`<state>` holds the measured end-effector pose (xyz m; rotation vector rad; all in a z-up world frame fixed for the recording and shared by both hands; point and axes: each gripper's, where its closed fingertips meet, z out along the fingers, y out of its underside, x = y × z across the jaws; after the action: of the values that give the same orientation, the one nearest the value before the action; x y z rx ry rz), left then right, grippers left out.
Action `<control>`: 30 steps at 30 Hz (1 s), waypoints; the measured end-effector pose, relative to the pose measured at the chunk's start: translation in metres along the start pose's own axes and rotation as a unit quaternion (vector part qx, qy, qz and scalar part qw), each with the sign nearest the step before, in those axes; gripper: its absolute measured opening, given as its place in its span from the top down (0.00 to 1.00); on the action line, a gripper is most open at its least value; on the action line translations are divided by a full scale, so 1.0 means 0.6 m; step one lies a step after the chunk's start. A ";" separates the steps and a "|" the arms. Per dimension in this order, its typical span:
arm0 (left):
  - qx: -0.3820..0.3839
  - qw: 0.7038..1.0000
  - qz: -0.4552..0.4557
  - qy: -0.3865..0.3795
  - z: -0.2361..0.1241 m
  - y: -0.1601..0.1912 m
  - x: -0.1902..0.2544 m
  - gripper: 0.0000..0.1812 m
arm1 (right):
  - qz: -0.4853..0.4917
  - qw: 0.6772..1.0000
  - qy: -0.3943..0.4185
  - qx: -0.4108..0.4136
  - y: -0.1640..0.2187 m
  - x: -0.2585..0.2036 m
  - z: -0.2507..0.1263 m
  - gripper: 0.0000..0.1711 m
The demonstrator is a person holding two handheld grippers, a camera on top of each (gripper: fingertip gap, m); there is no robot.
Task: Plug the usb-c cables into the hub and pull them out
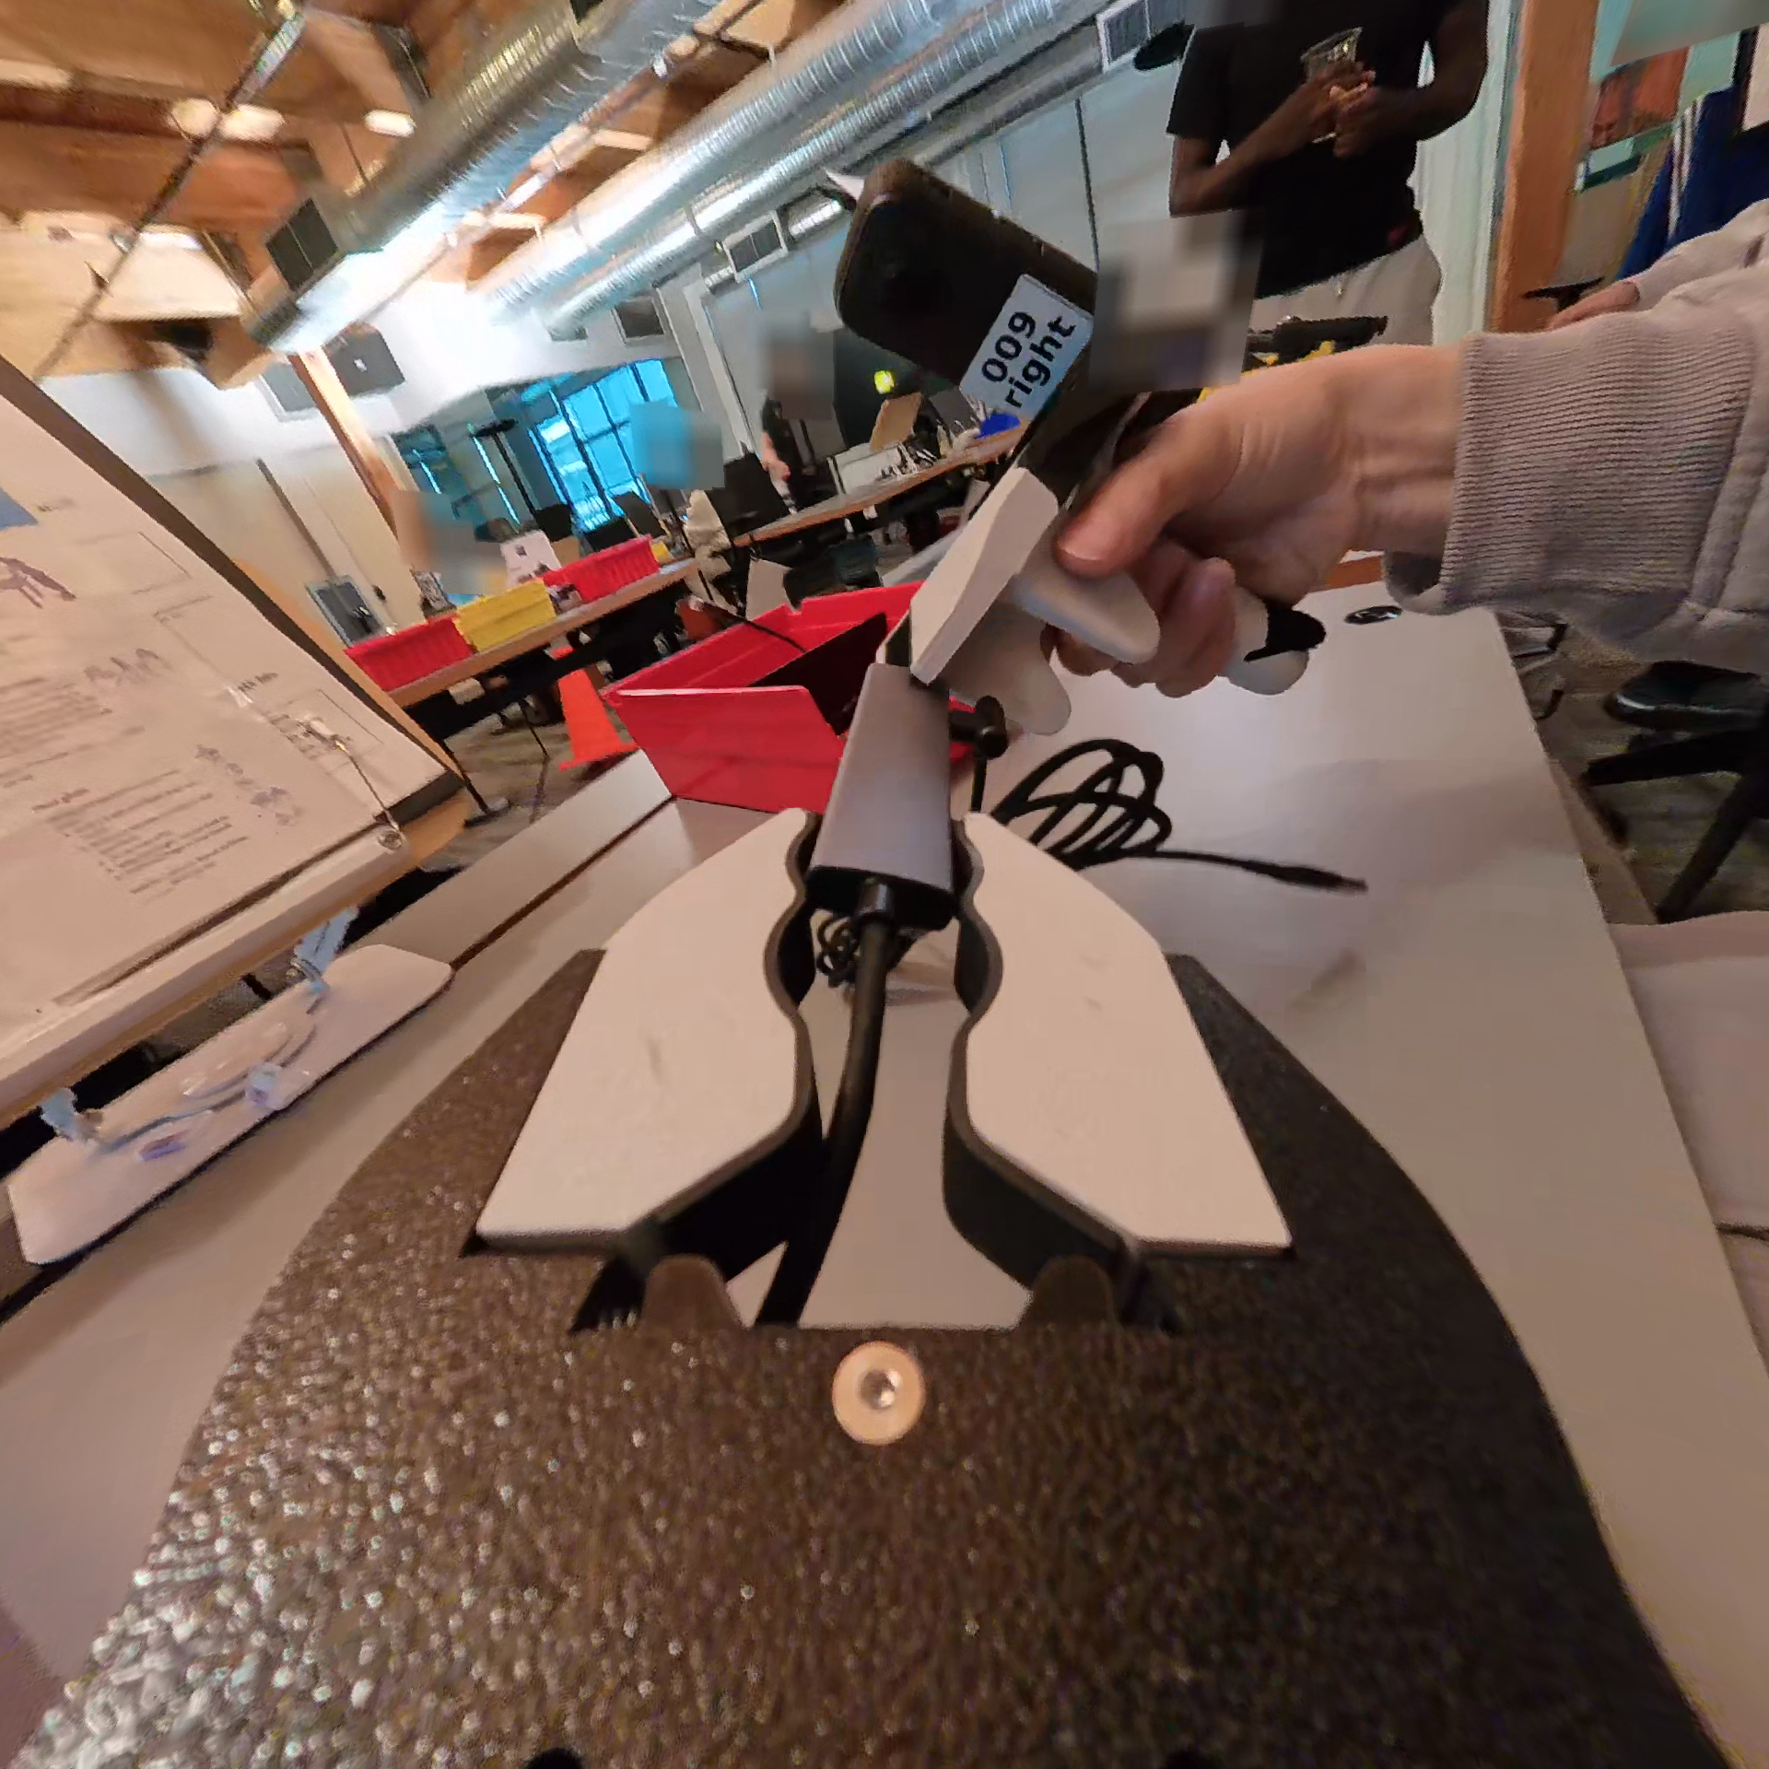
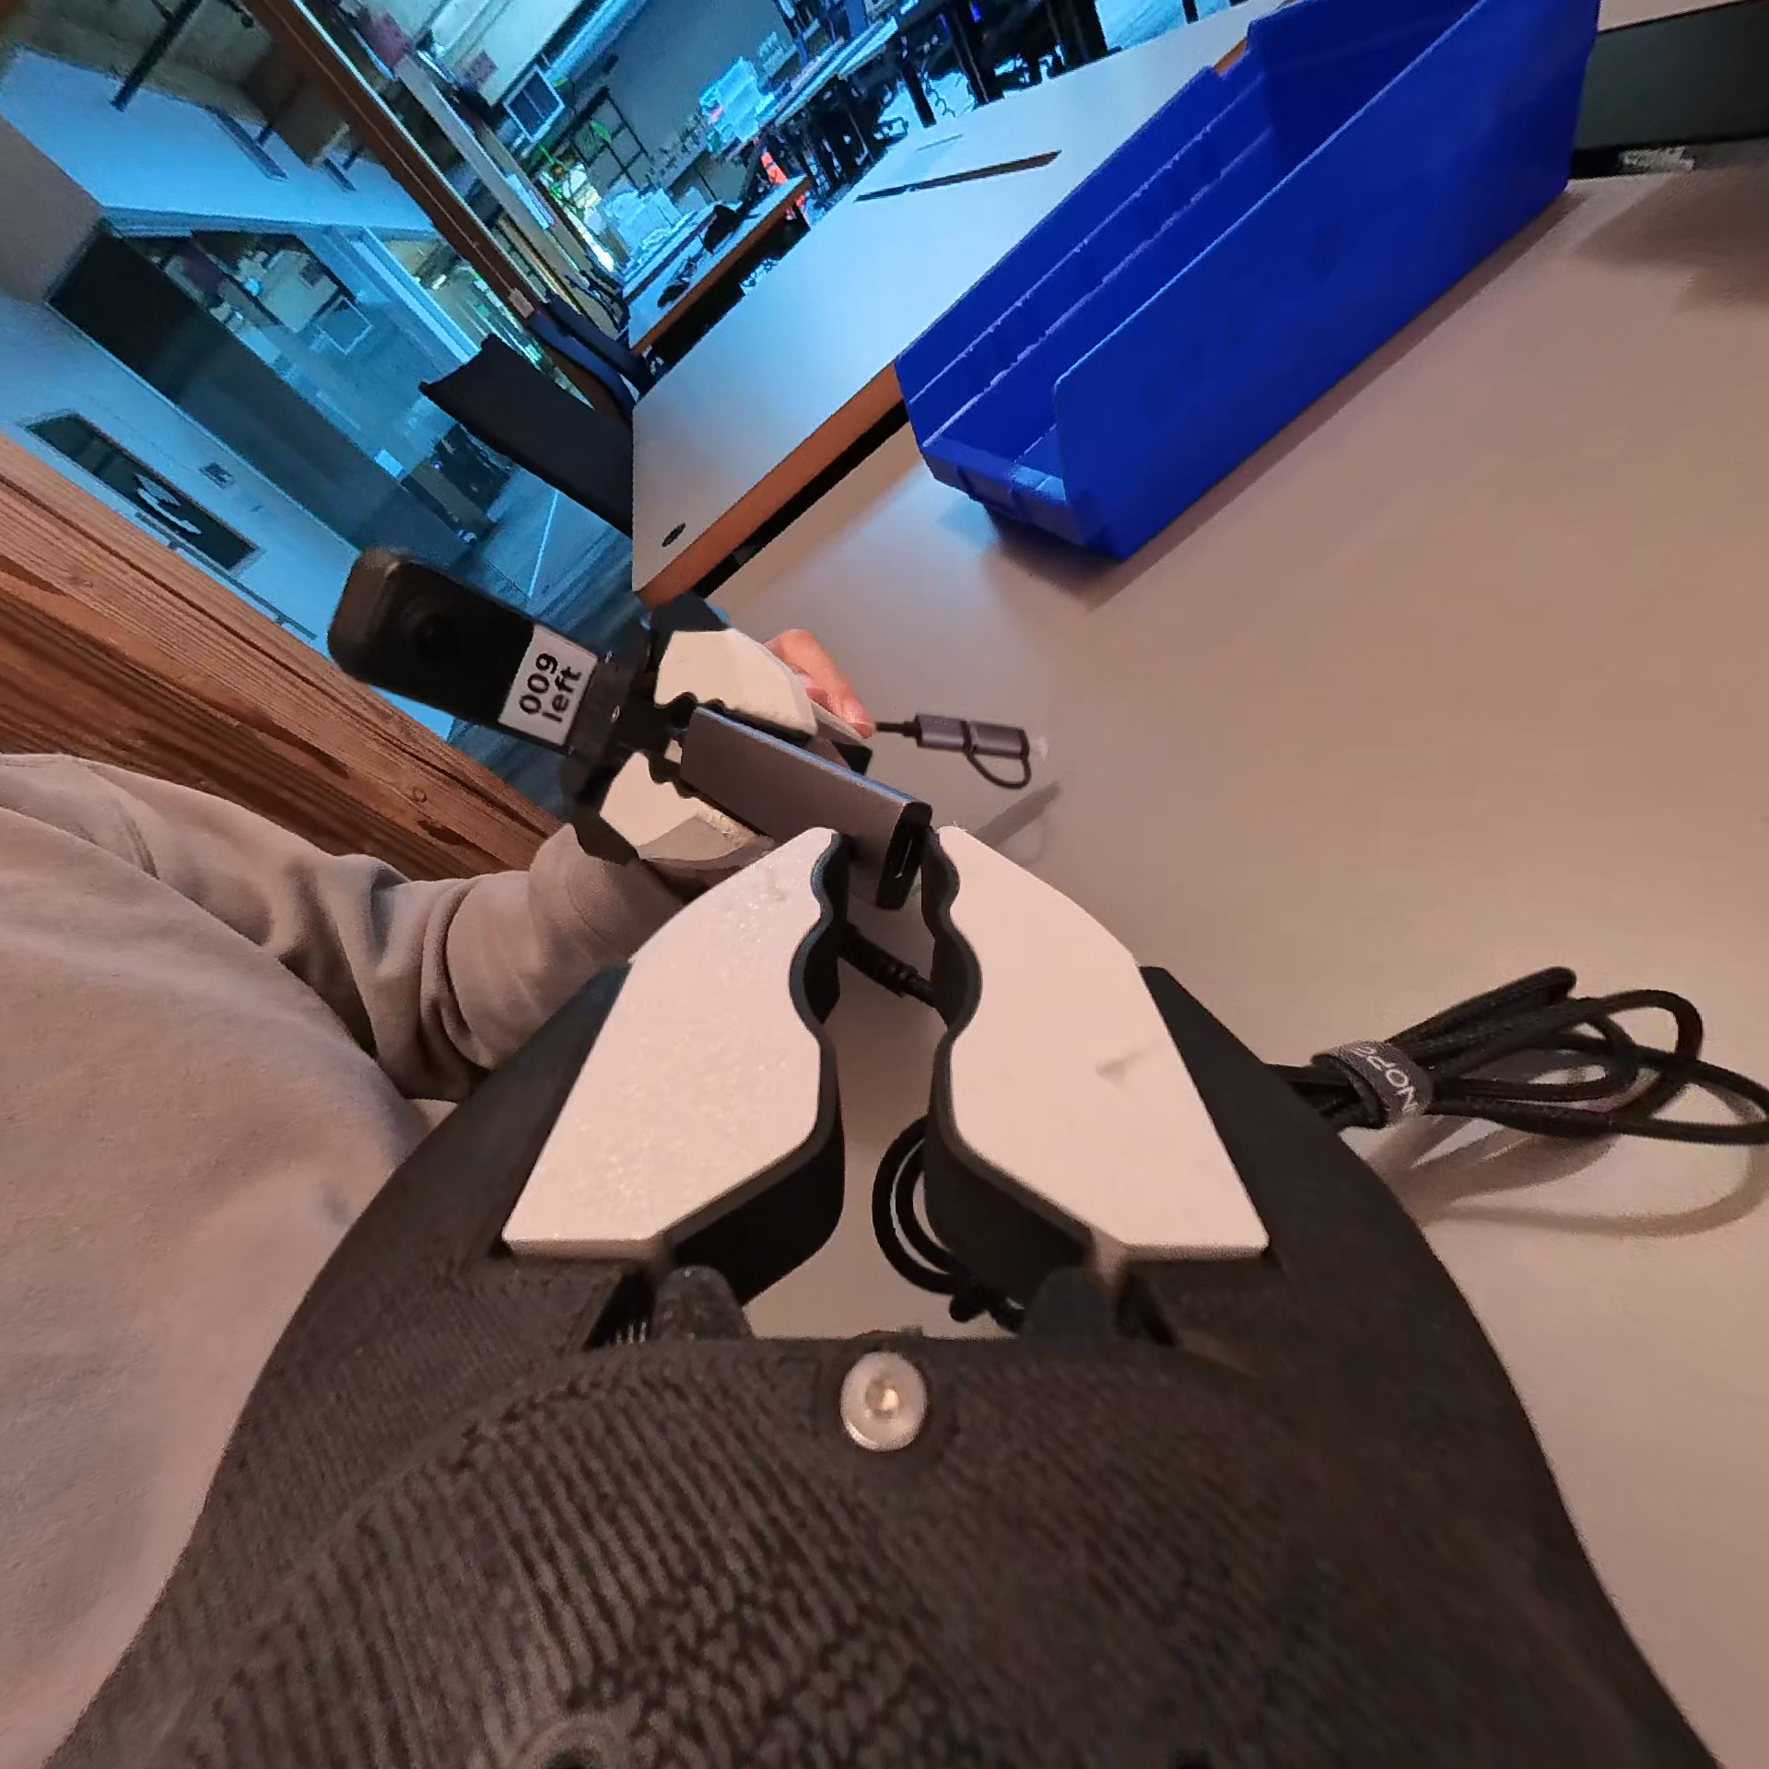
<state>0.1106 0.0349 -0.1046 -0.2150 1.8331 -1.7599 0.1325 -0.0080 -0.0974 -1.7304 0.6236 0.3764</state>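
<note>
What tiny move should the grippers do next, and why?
Probably nudge the right gripper forward: the cable plug between its jaws sits just short of the hub port, and the left gripper grips the hub.

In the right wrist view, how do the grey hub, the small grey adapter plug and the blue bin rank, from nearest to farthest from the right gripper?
1. grey hub, at the right gripper fingers.
2. small grey adapter plug, on the table beyond the hub.
3. blue bin, far, upper right.
</note>
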 end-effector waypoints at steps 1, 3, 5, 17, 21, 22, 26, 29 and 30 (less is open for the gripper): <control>0.007 1.000 0.013 -0.008 -0.001 -0.002 -0.001 0.86 | 0.003 1.000 -0.003 0.000 0.000 0.000 0.001 0.92; 0.011 0.999 0.044 -0.023 -0.002 -0.003 -0.002 0.86 | 0.015 1.000 -0.008 -0.003 0.004 0.002 0.004 0.92; 0.004 0.997 0.073 -0.033 -0.002 0.001 -0.003 0.85 | 0.027 1.000 -0.007 -0.008 0.009 0.008 0.007 0.92; -0.042 0.997 0.059 -0.037 0.006 0.020 -0.004 0.87 | 0.009 1.000 0.024 -0.014 0.006 0.034 0.017 0.91; -0.066 0.994 0.038 -0.077 0.003 0.040 -0.027 0.87 | -0.030 0.994 0.095 0.043 -0.010 0.041 0.006 0.87; -0.064 0.993 0.029 -0.090 -0.001 0.042 -0.036 0.87 | -0.033 0.991 0.111 0.070 -0.013 0.037 0.001 0.87; -0.038 0.991 -0.008 -0.131 -0.015 0.033 -0.065 0.87 | 0.030 0.977 0.148 0.153 0.013 0.033 0.008 0.83; -0.005 0.990 -0.043 -0.134 -0.017 0.022 -0.067 0.87 | 0.145 0.960 0.030 0.239 0.008 0.013 0.034 0.83; 0.003 0.989 -0.058 -0.135 -0.015 0.021 -0.066 0.87 | 0.183 0.946 -0.002 0.269 0.001 0.014 0.038 0.84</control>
<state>0.1418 0.0640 -0.1052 -0.5403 1.6476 -1.7182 0.1406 0.0124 -0.1081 -1.0896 0.9514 0.4206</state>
